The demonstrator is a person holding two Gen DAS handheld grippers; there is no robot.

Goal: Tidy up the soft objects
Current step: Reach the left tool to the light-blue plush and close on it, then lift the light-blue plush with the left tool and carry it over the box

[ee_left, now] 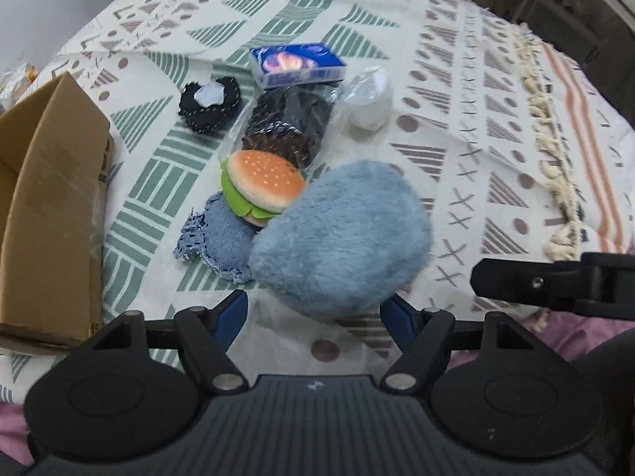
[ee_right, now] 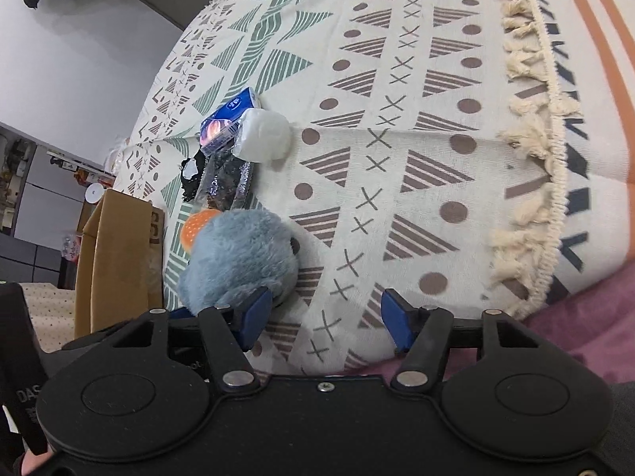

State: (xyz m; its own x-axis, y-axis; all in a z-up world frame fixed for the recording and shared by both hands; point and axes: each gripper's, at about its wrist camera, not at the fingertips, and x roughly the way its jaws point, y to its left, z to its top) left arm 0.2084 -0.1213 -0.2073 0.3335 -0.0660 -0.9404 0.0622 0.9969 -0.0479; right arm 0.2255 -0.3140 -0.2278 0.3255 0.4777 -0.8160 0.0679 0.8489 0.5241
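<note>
The cloth [ee_left: 456, 127] with its triangle pattern covers the whole surface, and all the things lie on it. At its left edge stands the open box [ee_left: 51, 206], probably the place where the soft things must go.

The biggest soft thing is the blue plush [ee_left: 341, 238]. It sits directly in front of the left gripper [ee_left: 313, 317], whose fingers are spread wide, one blue pad on each side of the plush's near end. Whether the pads already touch the fur cannot be told from the left view; the plush seems to rest on the cloth, not lifted.

The step in hand looks like grasping this plush. To do it well, the gripper should go a little deeper so the pads close on the body and not only on loose fur, then squeeze gently, lift clear of the burger [ee_left: 262, 186], and carry it left to the box.

The right gripper [ee_right: 325, 317] is also spread and holds nothing; it hovers over bare cloth, with the plush [ee_right: 238, 258] just beside its left finger.

Behind the plush lie the burger, touching it, and a denim patch [ee_left: 222, 242] under the burger's near side. Further back are a dark bagged item [ee_left: 285, 127], a white lump [ee_left: 369, 99], a blue packet [ee_left: 297, 63] and a black patch [ee_left: 210, 105].
</note>
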